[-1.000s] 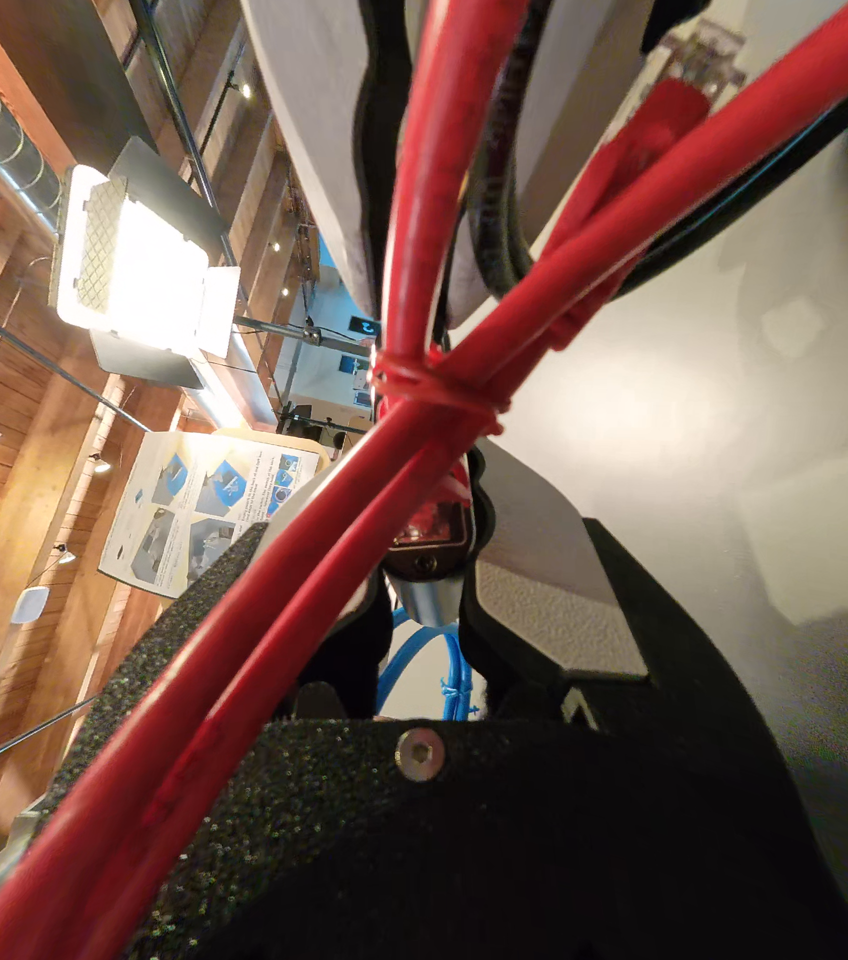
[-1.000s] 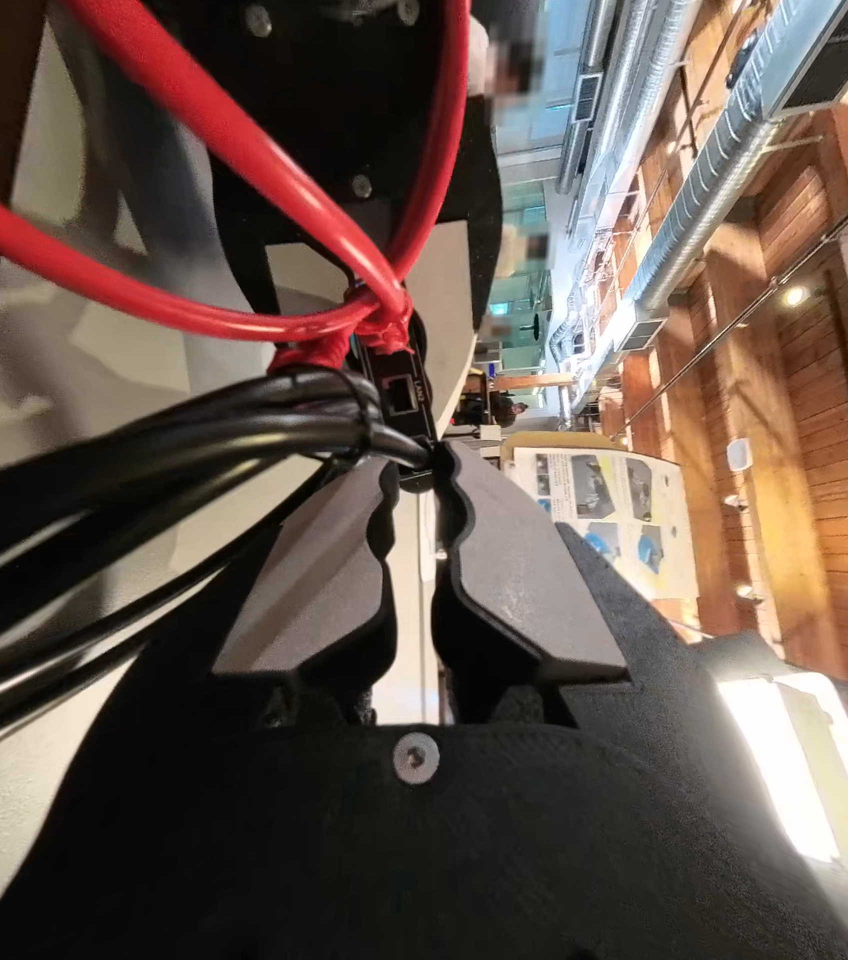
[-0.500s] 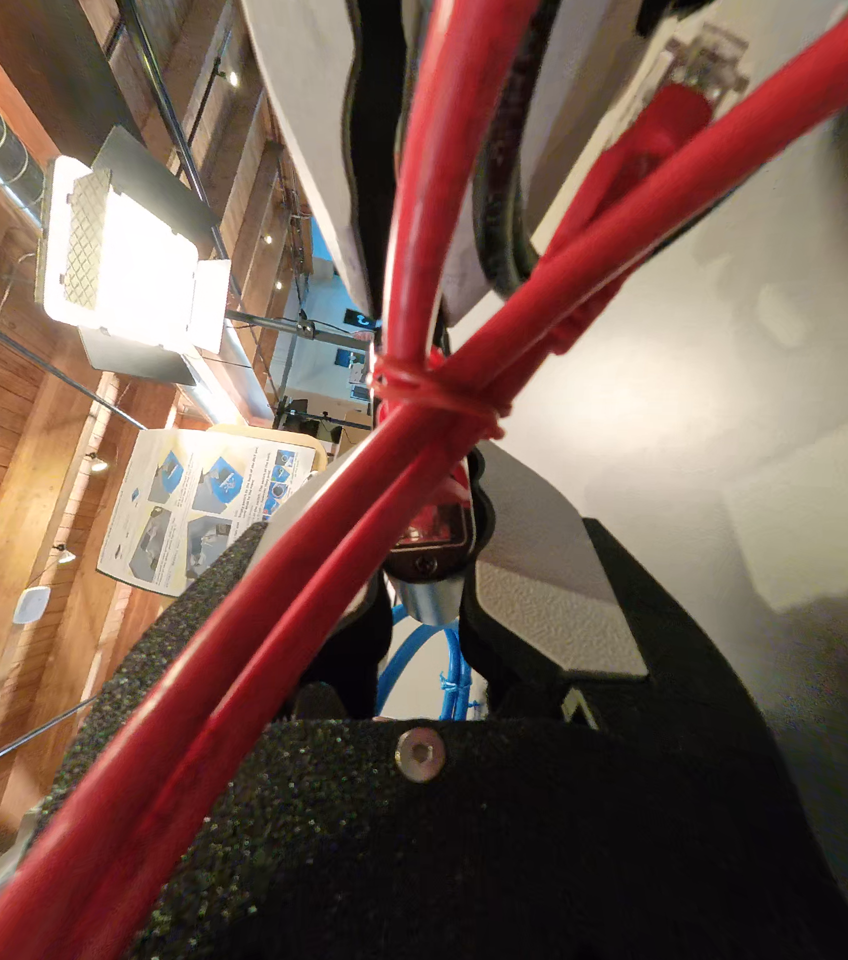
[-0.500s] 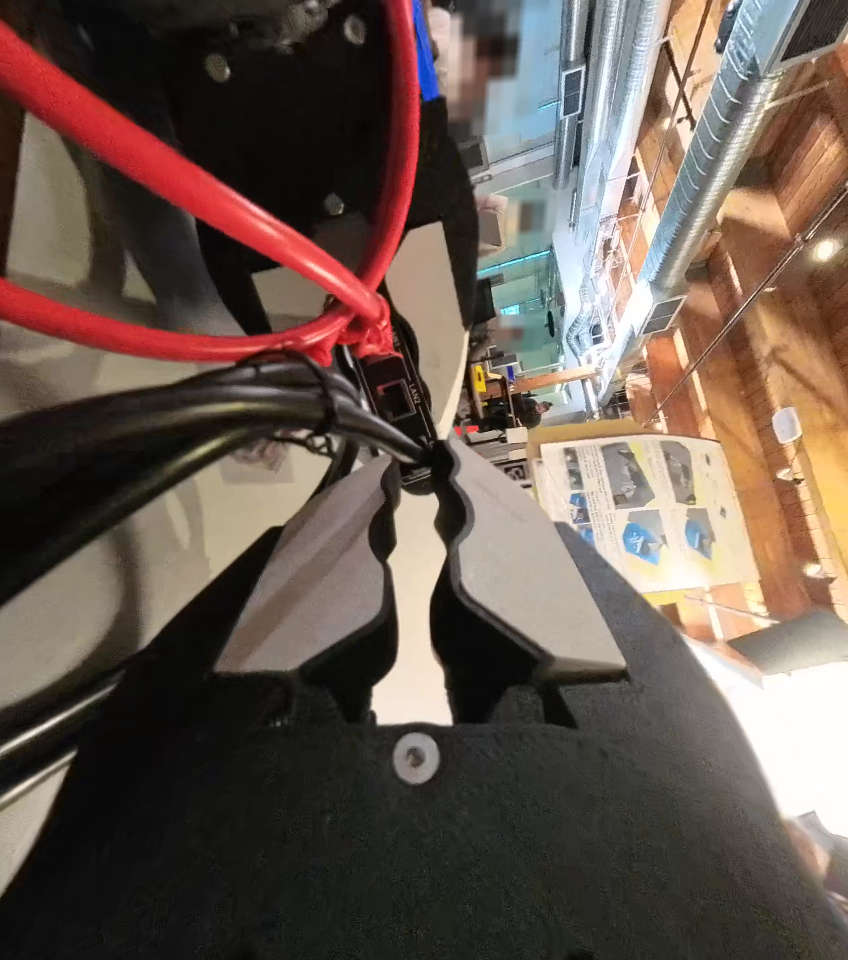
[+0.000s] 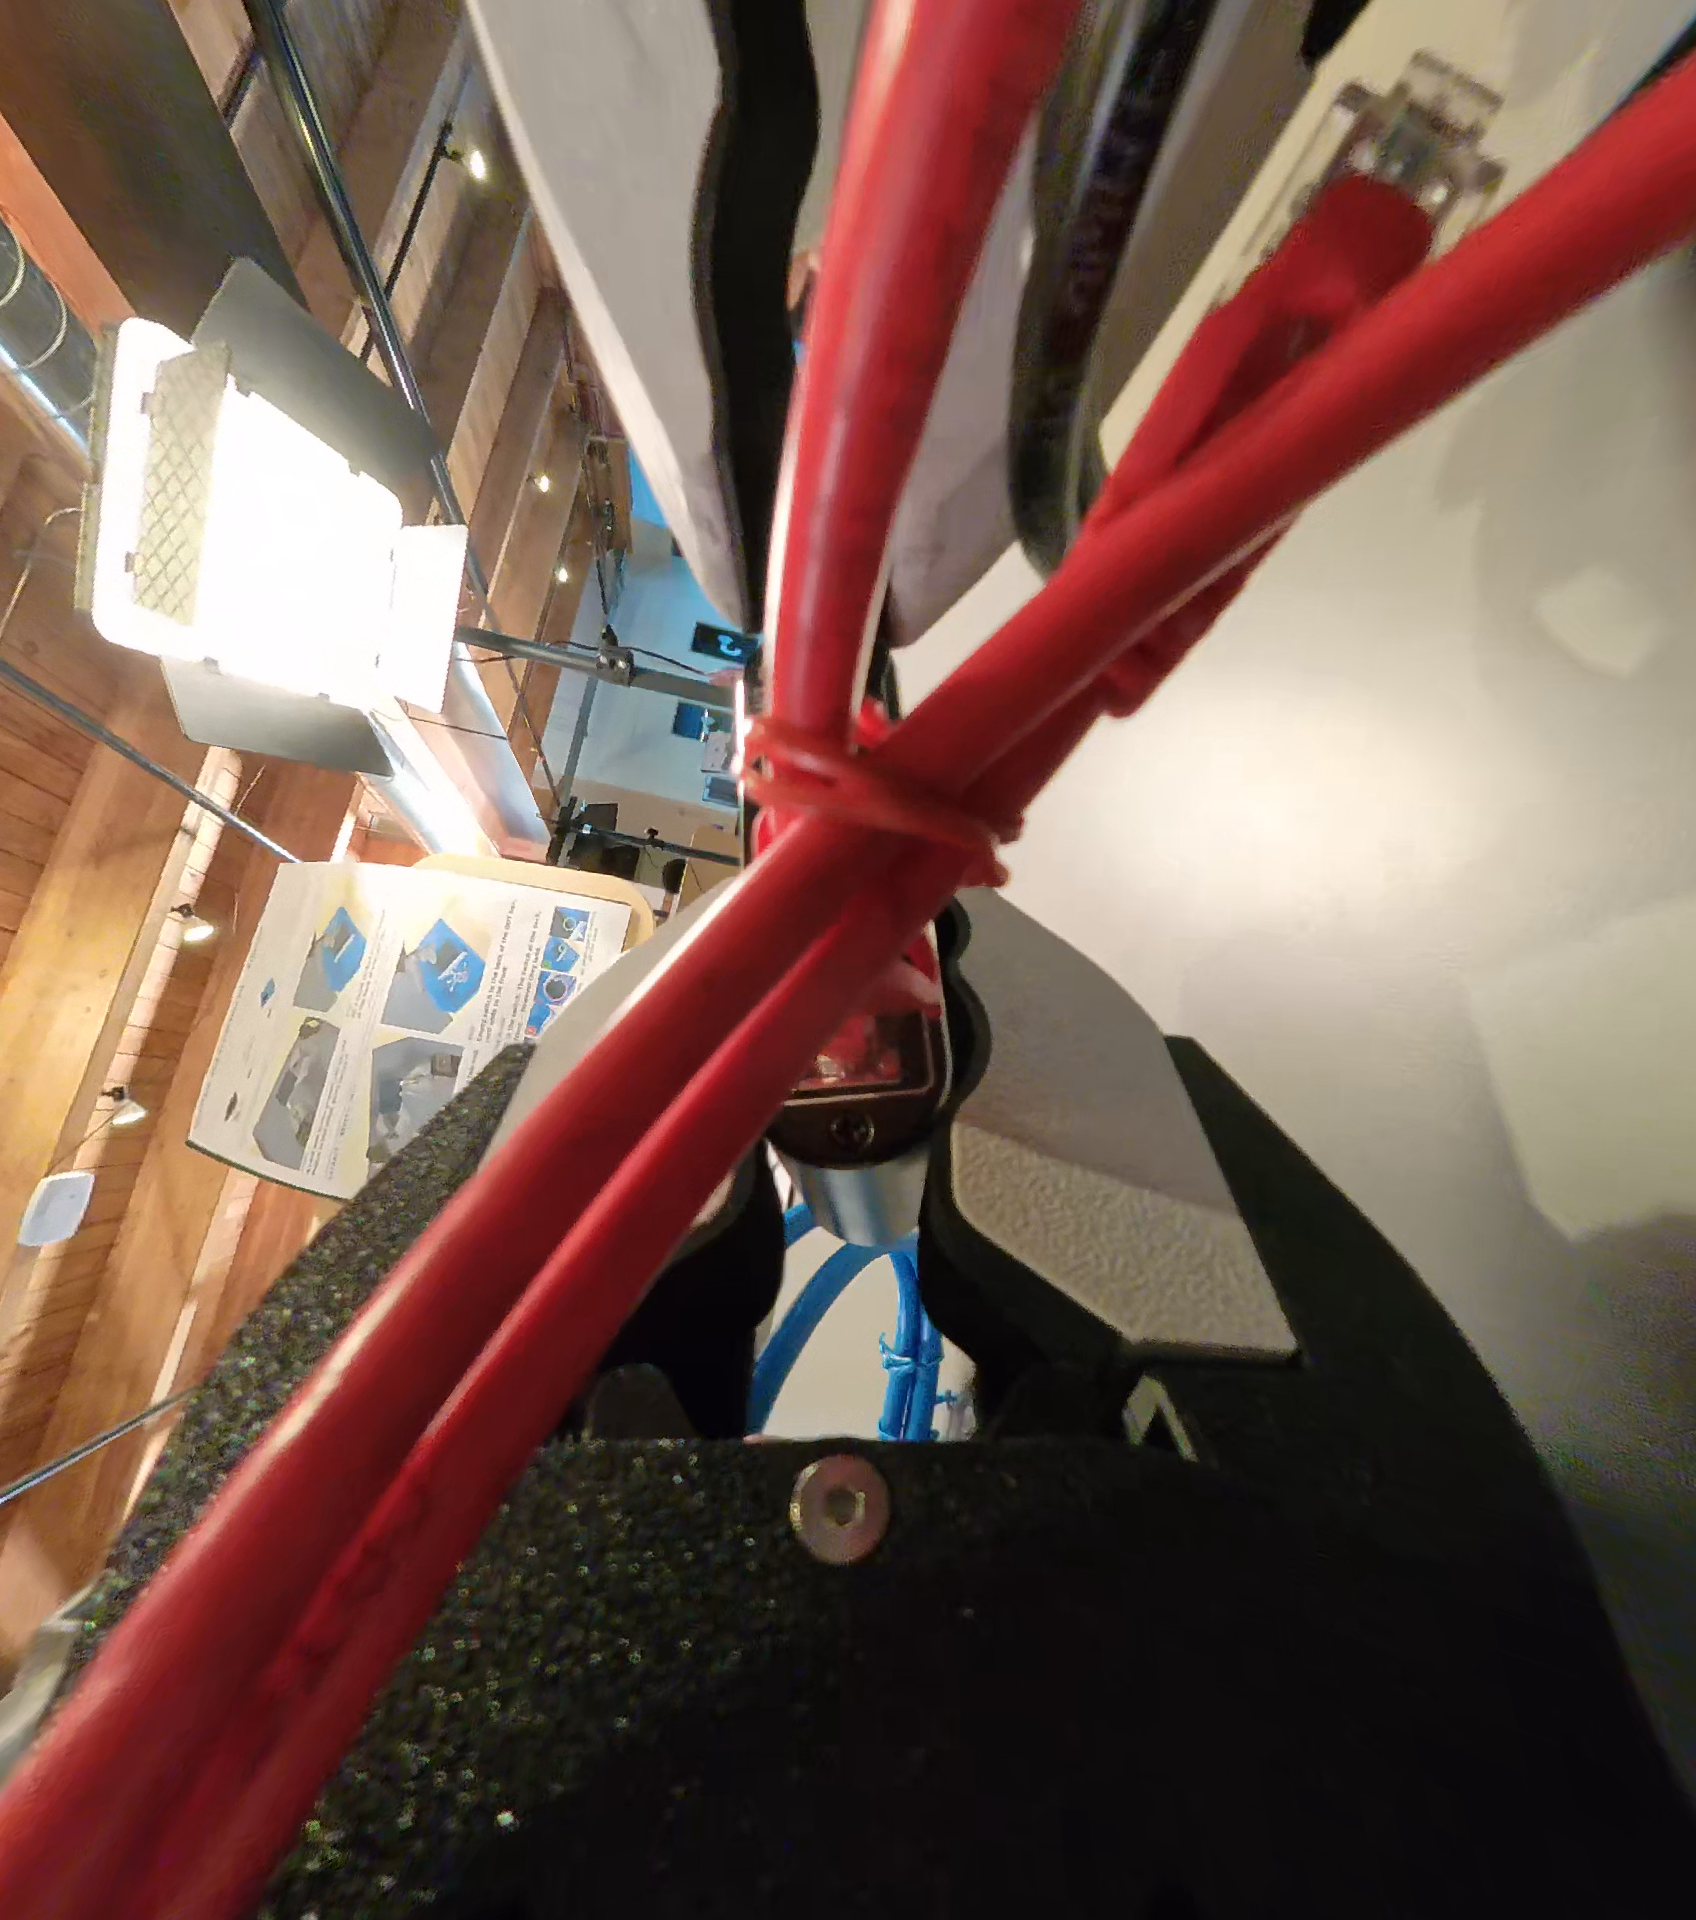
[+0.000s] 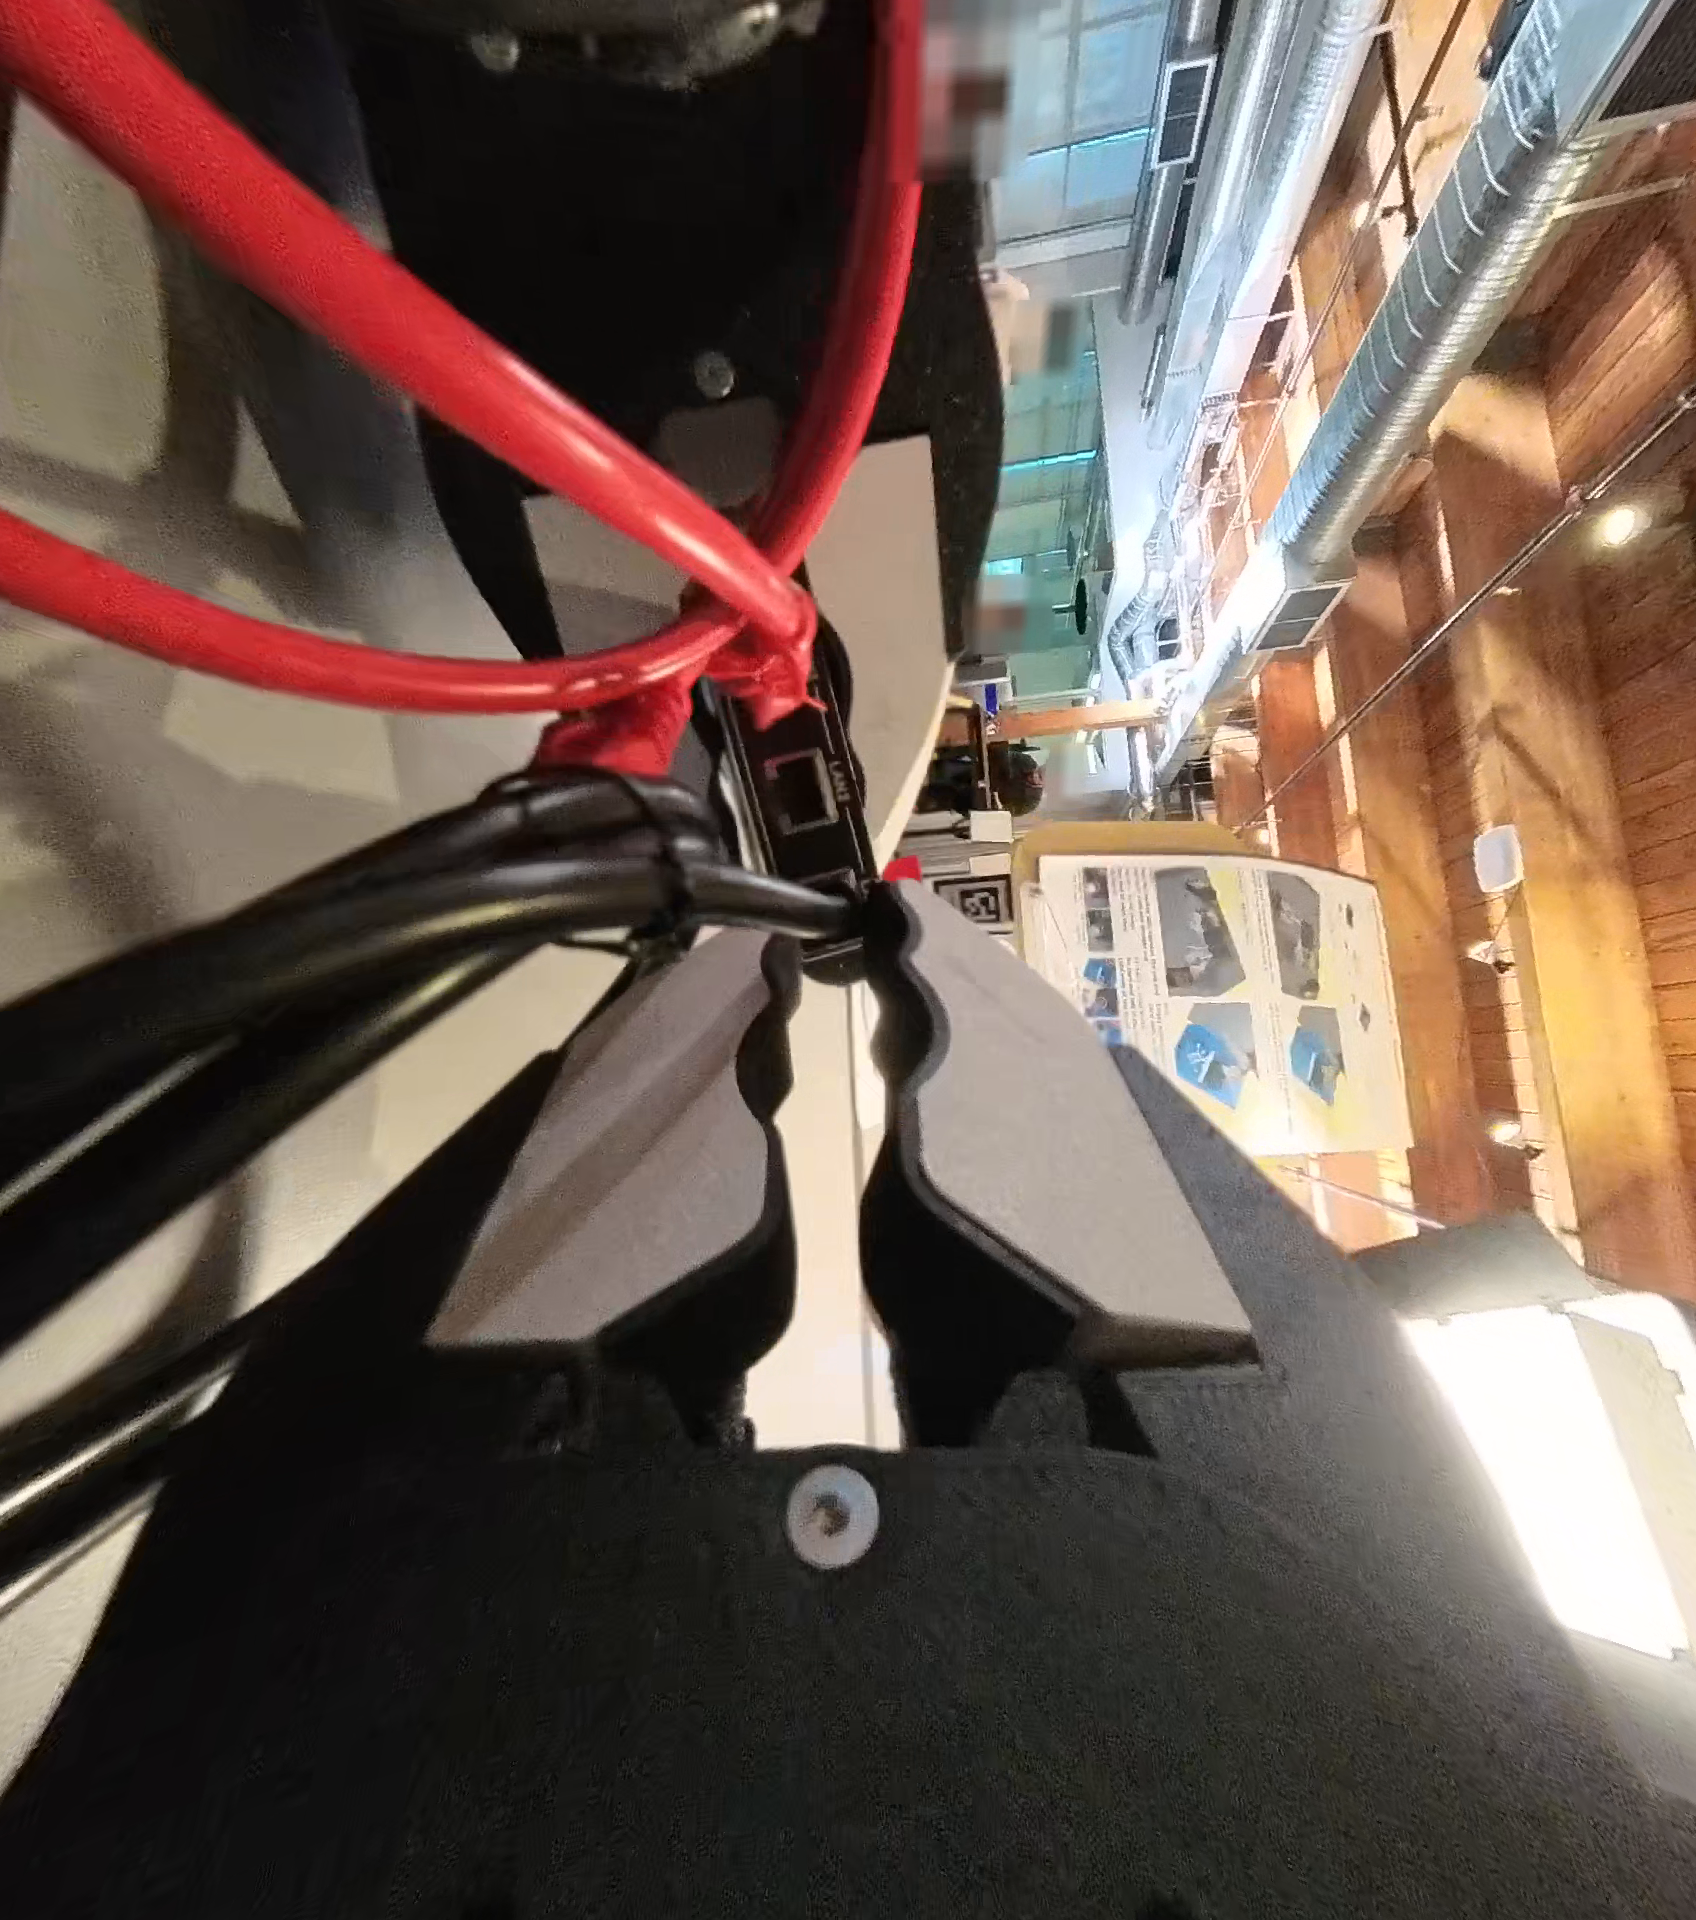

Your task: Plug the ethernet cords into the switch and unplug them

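In the left wrist view my left gripper (image 5: 865,1049) is shut on the end of the small black switch (image 5: 859,1086), which has a red plug in it. A tied red cord bundle (image 5: 865,800) crosses in front and hides the left finger. A loose red plug with a clear tip (image 5: 1384,197) hangs at the top right. In the right wrist view my right gripper (image 6: 839,930) is shut where the black cord (image 6: 470,904) enters the near end of the switch (image 6: 802,800). One port faces me empty. The red cord (image 6: 470,416) is plugged in at the far end.
A coiled blue cord (image 5: 891,1340) lies on the white table (image 5: 1446,831) below the left fingers. The other gripper's grey fingers (image 5: 615,260) fill the top of the left view. A bright lamp panel (image 5: 241,499), a poster board (image 6: 1208,987) and wooden walls are behind. One gripper's finger ends stand about 6 cm off the other's.
Both grips hold as before. The pair swayed slightly, so the background shifted in both views; the switch and cords keep their places between the fingers.
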{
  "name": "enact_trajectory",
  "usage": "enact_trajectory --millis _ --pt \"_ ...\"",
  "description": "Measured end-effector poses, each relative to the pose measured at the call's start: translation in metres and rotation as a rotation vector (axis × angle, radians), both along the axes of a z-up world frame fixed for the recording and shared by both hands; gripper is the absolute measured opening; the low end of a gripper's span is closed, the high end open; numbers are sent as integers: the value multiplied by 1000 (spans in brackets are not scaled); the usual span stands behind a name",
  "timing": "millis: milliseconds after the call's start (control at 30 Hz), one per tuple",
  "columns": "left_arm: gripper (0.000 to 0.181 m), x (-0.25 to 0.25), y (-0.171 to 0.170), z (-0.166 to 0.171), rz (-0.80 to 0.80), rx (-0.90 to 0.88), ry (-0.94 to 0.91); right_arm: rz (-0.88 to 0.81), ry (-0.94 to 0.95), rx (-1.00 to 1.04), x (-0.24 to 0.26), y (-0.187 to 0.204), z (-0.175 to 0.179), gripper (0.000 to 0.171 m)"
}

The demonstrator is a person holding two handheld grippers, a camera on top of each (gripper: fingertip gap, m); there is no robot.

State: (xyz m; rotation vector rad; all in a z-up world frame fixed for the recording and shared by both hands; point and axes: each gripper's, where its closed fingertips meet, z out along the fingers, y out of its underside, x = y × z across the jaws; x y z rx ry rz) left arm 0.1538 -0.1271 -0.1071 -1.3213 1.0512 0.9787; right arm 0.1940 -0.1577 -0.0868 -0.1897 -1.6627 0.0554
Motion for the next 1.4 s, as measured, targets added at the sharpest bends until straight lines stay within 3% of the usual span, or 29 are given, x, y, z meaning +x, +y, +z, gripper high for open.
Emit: enact_trajectory --millis 333,633,800,1033,1167,1400 --pt "31 0 -2 2 -55 -161 -399 203 25 -559 -7 7 13 14" --pt "31 -9 -9 18 -167 -270 -857 178 15 -650 -19 13 28 29" --pt "28 -12 -13 23 -226 -335 -1062 215 -3 -704 -20 6 45 29" --pt "29 15 -41 50 -528 -476 -1405 266 -64 -952 -20 -5 79 27" --pt "29 22 -54 61 -669 -431 -1440 310 -153 -989 -21 -25 88 27" --pt "32 20 -68 76 -673 -194 -1287 335 -106 -947 -18 -55 94 27"
